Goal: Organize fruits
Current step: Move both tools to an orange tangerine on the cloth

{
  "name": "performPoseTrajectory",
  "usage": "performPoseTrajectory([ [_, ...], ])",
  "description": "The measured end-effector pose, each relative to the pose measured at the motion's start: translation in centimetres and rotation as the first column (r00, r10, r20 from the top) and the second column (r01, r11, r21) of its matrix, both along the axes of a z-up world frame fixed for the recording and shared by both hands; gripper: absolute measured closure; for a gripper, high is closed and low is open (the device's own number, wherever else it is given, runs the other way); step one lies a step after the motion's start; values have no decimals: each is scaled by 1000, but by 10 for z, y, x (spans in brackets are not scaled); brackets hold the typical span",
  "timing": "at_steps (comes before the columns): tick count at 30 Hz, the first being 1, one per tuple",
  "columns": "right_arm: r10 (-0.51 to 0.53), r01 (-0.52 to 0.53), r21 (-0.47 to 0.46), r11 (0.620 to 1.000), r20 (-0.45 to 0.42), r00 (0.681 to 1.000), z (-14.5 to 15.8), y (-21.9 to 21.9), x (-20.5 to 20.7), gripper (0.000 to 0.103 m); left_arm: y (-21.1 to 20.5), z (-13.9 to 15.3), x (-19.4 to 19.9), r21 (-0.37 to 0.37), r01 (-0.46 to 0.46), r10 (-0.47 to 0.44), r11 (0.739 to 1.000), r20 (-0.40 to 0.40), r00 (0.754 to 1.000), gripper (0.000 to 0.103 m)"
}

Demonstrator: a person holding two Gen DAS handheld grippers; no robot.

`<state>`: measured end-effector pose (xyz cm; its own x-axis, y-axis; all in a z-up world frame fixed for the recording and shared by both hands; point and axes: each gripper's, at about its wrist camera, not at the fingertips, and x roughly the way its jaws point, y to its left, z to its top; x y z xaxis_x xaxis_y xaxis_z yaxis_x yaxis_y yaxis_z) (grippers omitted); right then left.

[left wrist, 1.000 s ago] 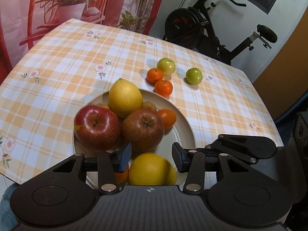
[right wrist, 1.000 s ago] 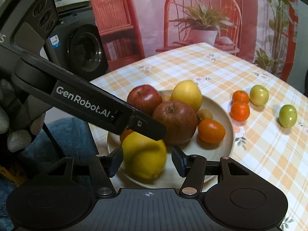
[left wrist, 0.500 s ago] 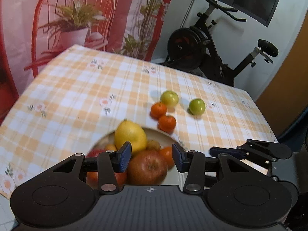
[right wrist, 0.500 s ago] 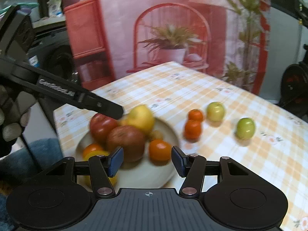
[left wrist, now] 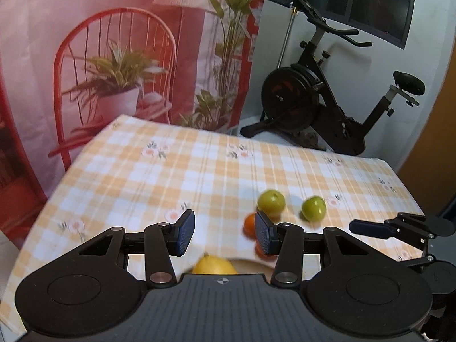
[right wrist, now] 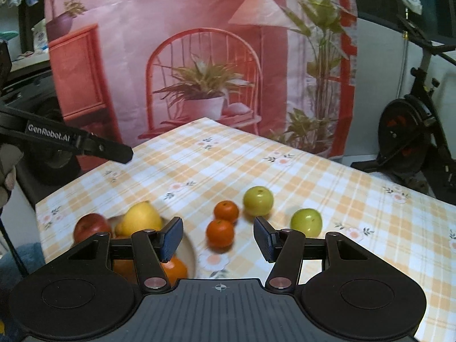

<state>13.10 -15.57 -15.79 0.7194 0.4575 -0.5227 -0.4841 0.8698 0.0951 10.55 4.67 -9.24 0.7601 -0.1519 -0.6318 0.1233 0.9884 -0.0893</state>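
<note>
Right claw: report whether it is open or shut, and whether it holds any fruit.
Open and empty. The right claw shows a clear gap between its pads, with only tablecloth and a loose tangerine lying beyond.

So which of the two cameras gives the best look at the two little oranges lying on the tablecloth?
The right wrist view: both small oranges show whole, beside the plate. In the left wrist view the left gripper has one finger across them, so only slivers show.
</note>
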Motion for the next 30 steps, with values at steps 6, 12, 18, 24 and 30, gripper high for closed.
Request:
performPoseTrajectory([
  [6, -14, 14, -13, 1000, -12, 1000, -4, 0, 24, 51, -1, 1, 23, 22, -6, 6, 1000, 5, 1000, 54],
  [12, -22, 21, -17, 1000, -38, 999, -14, 1, 49, 51, 0, -4, 46, 35, -8, 8, 999, -6, 1000, 54],
  [18, 3, -5, -20, 1000, -79, 997, -28, 11, 71, 52, 6, -11, 68, 41, -26, 26, 999, -18, 999, 54],
  [24, 67, -73, -37, 997, -134, 989, -46, 32, 84, 54, 11, -22, 83, 48, -29, 30, 998, -41, 999, 54],
  [30, 93, -104, -51, 993, -187, 978, -62, 46, 92, 60, 14, -31, 92, 48, -27, 30, 999, -65, 997, 54],
])
